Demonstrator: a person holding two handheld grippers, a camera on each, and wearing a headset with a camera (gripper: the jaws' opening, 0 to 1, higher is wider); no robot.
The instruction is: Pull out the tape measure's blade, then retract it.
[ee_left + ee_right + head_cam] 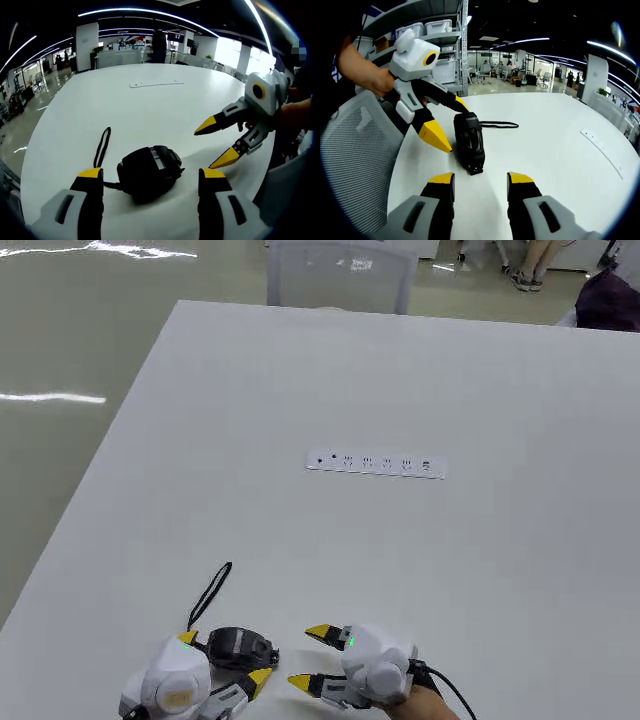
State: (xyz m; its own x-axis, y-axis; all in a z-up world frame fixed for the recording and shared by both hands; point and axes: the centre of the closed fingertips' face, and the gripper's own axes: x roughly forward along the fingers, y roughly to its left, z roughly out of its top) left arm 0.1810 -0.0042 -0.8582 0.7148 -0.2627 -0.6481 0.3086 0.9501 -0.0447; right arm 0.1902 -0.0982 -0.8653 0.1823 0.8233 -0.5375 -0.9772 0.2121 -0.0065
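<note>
A black tape measure (238,647) lies on the white table (400,560) near its front edge, its black wrist strap (210,595) trailing away. My left gripper (224,657) is open, its yellow-tipped jaws standing on either side of the tape measure (150,172) without clamping it. My right gripper (309,656) is open just to the right, tips pointing at the case. In the right gripper view the tape measure (469,142) lies a little ahead of my right gripper (481,178), with the left gripper (451,124) around its far end. No blade is drawn out.
A white power strip (375,463) lies flat mid-table. A grey mesh chair (340,275) stands at the far edge, and another mesh chair back (355,155) is close beside the table. A hand (367,75) holds the left gripper.
</note>
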